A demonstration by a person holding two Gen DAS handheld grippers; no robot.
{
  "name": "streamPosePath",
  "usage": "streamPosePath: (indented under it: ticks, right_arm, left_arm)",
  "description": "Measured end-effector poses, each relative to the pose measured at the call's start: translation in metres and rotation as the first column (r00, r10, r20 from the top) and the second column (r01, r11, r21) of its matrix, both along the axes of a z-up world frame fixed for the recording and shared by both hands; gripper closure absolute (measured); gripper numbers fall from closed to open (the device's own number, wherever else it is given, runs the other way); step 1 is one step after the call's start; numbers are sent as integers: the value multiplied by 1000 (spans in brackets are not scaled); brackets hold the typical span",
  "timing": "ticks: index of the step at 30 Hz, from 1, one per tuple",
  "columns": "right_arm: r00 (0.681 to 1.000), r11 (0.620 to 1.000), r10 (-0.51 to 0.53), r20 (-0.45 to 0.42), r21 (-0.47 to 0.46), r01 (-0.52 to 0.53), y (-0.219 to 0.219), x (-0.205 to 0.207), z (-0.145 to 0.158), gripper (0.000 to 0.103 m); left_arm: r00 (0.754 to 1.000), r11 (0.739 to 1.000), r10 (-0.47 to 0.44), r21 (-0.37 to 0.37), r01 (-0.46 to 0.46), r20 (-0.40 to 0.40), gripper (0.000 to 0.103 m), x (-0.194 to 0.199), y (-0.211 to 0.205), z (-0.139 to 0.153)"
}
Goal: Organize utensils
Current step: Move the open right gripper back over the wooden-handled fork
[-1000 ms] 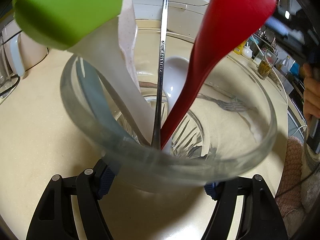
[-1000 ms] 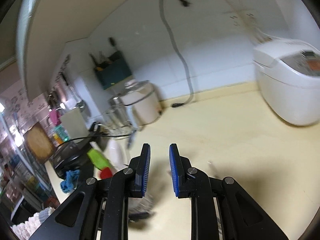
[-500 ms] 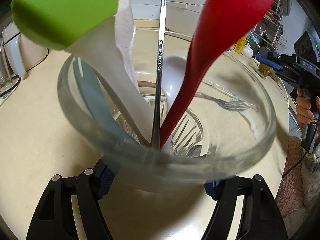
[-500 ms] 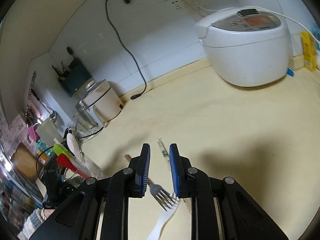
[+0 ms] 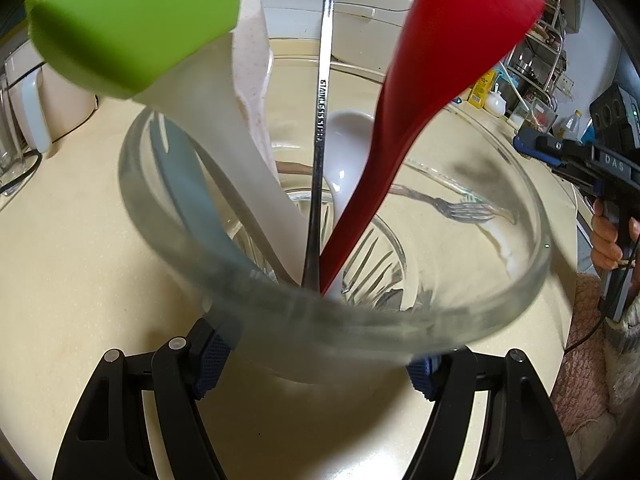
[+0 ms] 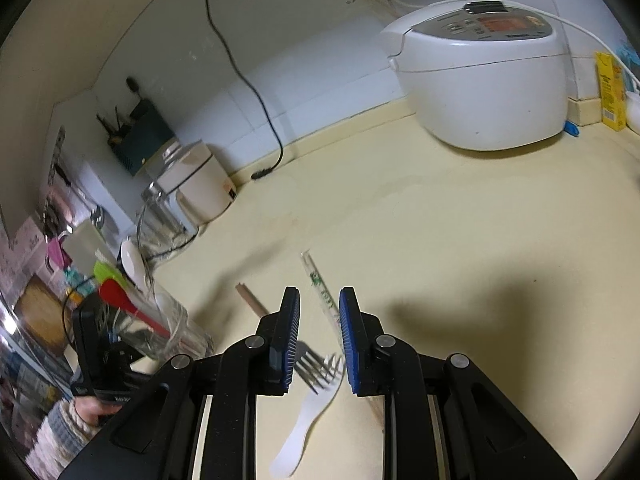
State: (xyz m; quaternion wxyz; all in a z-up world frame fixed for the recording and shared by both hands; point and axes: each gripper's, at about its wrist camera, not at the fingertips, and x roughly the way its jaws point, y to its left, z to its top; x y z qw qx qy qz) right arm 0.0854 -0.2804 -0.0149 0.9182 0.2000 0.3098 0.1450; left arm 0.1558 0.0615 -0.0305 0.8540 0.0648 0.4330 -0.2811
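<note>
My left gripper [image 5: 316, 364] is shut on a clear glass jar [image 5: 472, 288], its blue pads pressing both sides of the wall. In the jar stand a green spatula [image 5: 136, 20], a red spoon [image 5: 432, 92], a steel spoon [image 5: 320, 128] and a white spoon [image 5: 344, 148]. My right gripper [image 6: 319, 300] hangs low over the counter, jaws a narrow gap apart with nothing in them. Just under it lie a metal fork [image 6: 310, 364], a white plastic fork [image 6: 304, 432], a clear chopstick [image 6: 318, 280] and a wooden chopstick [image 6: 250, 298]. The jar [image 6: 176, 320] stands to its left.
A white rice cooker [image 6: 480, 80] sits at the back right of the cream counter [image 6: 460, 240]. A small beige appliance [image 6: 200, 188] and glass containers stand at the back left, with a black cord [image 6: 256, 92] hanging down the wall. A person's hand [image 5: 608, 240] holds the right gripper.
The right gripper has swung round and come down until the forks and chopsticks lie under its fingers. The left gripper and the jar have not moved.
</note>
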Motion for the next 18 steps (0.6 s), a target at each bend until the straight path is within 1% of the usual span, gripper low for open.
streamPosePath:
  ticks: [5,9,13,16,18]
  right_arm:
    - [998,997,67,-14,-47,-67,19,2,-4,81]
    - [992,986,118,-35,-117,-122,40,3,-9,79]
    - [983,964,178,-51,-193,-184,63,5,-14,79]
    - [971,934,226,-76,-267,-238,83,10,-18,79]
    - [962,905,257,-89,-327,-272,98,17,-20,79]
  left_arm:
    - [1000,1000,0,-8,0,-3,26,0,1,1]
    - [1000,1000,-1,-13,1,-5,26,1,2,1]
    - [1000,1000,-6,-4,6,-2,26,1,1,1]
    - [1000,1000,-8,-4,8,-3,25,0,-1,1]
    - [1000,1000,-10,-6,10,-4,25,0,-3,1]
